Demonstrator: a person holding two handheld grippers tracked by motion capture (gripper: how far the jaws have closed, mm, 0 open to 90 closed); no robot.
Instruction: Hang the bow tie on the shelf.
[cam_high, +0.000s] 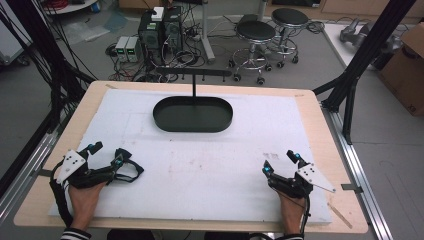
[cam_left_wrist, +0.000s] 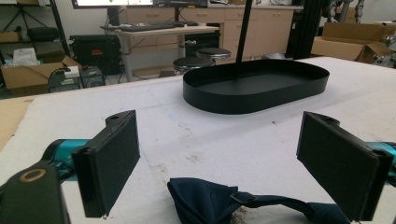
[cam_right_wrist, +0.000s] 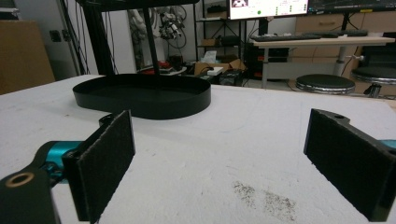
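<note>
A dark blue fabric bow tie (cam_high: 128, 170) with a strap lies on the white mat at the near left. My left gripper (cam_high: 107, 153) rests over it, open, and the bow tie (cam_left_wrist: 219, 203) lies low between its wide-spread jaws without being pinched. At the near right, my right gripper (cam_high: 280, 161) rests on the mat, open, with only bare mat between its pads (cam_right_wrist: 105, 168). A black oval tray (cam_high: 192, 116) with an upright post and crossbar (cam_high: 194, 74) stands at the far middle; its wall (cam_left_wrist: 233, 100) lies ahead of the left gripper (cam_left_wrist: 233, 163), and its wall (cam_right_wrist: 154, 109) ahead-left of the right gripper (cam_right_wrist: 233, 168).
A white foam mat (cam_high: 210, 160) covers the wooden table (cam_high: 310, 100). A patch of dark specks (cam_right_wrist: 266, 198) marks the mat near the right gripper. Beyond the far edge stand stools (cam_high: 255, 32) and computer boxes (cam_high: 160, 30); black frame posts (cam_high: 370, 45) rise at the right.
</note>
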